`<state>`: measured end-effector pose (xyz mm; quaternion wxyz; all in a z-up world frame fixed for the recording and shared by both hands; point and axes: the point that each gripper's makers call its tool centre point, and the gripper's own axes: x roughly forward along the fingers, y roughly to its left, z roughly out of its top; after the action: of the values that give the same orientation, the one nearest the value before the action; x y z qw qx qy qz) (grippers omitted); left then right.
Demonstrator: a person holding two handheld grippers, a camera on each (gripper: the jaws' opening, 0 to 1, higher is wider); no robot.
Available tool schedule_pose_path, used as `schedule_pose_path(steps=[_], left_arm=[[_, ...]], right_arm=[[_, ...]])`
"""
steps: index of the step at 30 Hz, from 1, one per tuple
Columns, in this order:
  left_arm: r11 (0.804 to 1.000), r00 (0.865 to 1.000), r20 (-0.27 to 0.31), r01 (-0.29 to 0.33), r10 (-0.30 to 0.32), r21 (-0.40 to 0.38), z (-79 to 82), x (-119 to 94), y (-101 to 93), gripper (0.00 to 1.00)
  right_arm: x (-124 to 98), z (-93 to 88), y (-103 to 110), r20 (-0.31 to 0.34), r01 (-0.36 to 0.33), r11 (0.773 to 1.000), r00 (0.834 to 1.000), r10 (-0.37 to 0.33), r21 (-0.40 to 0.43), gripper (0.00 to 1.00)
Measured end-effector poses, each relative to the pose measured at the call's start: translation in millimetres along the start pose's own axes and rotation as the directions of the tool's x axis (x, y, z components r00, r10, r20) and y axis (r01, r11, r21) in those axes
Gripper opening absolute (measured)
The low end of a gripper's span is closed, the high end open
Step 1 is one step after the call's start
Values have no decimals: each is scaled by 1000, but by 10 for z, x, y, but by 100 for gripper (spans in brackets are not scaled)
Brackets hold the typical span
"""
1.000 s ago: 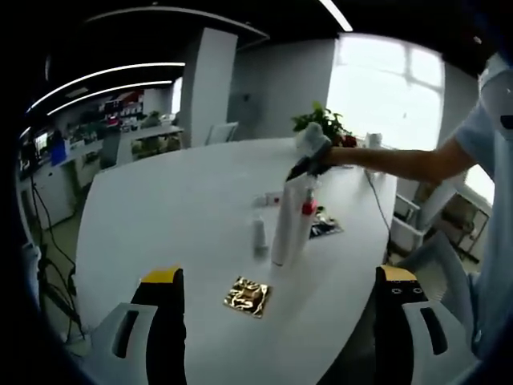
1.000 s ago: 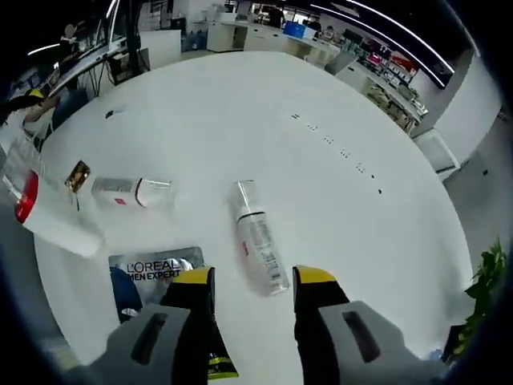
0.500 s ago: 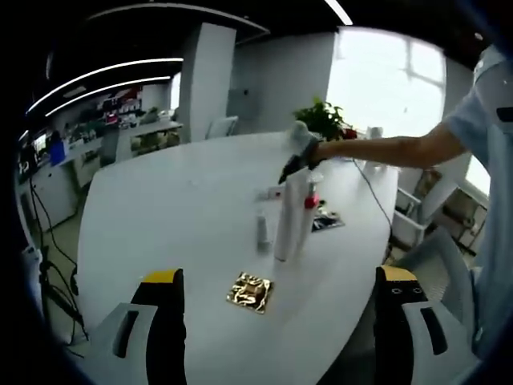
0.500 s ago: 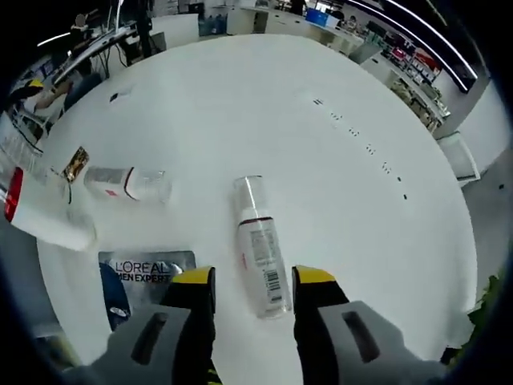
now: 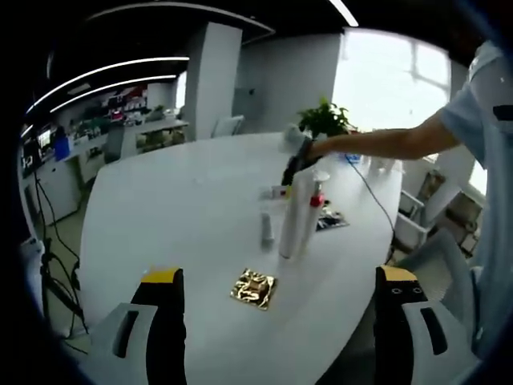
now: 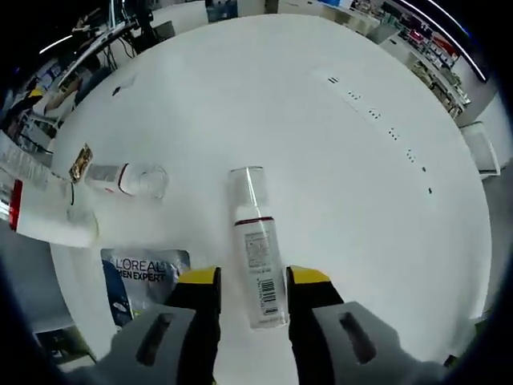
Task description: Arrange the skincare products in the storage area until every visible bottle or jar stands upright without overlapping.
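A clear pump bottle [image 6: 255, 249] with a barcode label lies flat on the white table [image 6: 345, 152]. My right gripper [image 6: 254, 277] is open over it, one jaw on each side of its lower end. To its left are a small clear bottle with a red ring [image 6: 124, 178] and a tall white bottle with a red band [image 6: 48, 216]. In the left gripper view the tall white bottle [image 5: 300, 216] stands upright, and the small bottle [image 5: 266, 228] beside it also looks upright. My left gripper [image 5: 280, 276] hangs wide open above the table's near edge, holding nothing. The right gripper [image 5: 293, 164] reaches in behind the tall bottle.
A L'Oreal Men Expert sachet [image 6: 144, 277] lies left of my right jaws, also seen as the sachet [image 5: 329, 218]. A crumpled gold foil packet [image 5: 254, 289] lies near the table's front. A person's arm [image 5: 385, 144] stretches in from the right. A potted plant [image 5: 325, 122] stands at the far end.
My right gripper has closed in on the lying pump bottle, so its lower end now sits between the jaws. The left gripper has barely moved.
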<state>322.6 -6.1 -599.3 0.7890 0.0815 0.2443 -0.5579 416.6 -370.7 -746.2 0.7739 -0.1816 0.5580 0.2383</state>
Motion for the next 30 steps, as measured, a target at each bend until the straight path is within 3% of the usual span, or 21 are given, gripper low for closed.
schedule_pose_path(steps=[9, 17, 25, 30], left_arm=[[1000, 1000, -6, 11, -11, -13, -33, 38, -1, 97], [1000, 1000, -10, 18, -18, -17, -56, 60, -19, 97], [999, 999, -13, 33, -34, -11, -57, 84, -84, 97], [999, 999, -10, 47, -47, -2, -31, 88, -143, 97]], right_arm=[[22, -28, -1, -14, -31, 999, 999, 32, 22, 28], [52, -28, -51, -45, -3, 1000, 999, 3, -8, 24], [41, -40, 7, -16, 38, 999, 999, -39, -26, 21], [31, -32, 47, -20, 74, 994, 997, -76, -80, 20]])
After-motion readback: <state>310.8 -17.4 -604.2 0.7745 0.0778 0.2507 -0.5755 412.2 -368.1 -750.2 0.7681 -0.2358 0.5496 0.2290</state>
